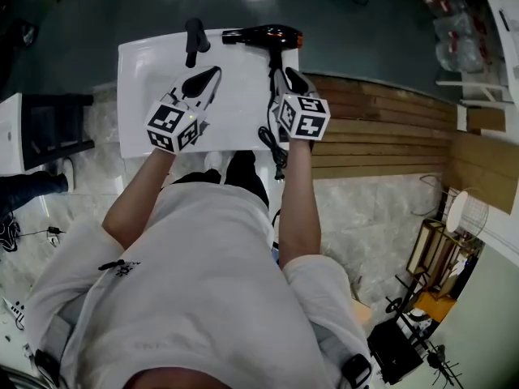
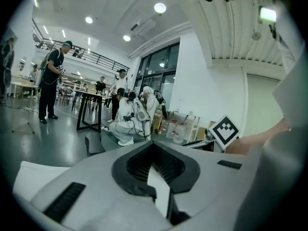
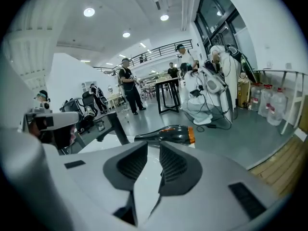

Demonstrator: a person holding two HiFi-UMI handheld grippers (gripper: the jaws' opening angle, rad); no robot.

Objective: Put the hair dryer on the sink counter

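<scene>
The counter (image 1: 139,75) is bare across its left side, middle and front, so there is open room to come in from the near edge. At the back, the faucet (image 1: 195,40) stands up left of centre. The dryer (image 1: 263,35) lies along the back right edge, leaving a gap between the two. Its cord (image 1: 276,148) trails down the right side and over the front edge, just beside the right gripper (image 1: 288,74); it may be touching it, but the view is too poor to tell. The left gripper (image 1: 212,76) is near the faucet, with clear counter between the grippers. Planks (image 1: 389,124) flank the counter's right and a dark stand (image 1: 57,124) its left.
</scene>
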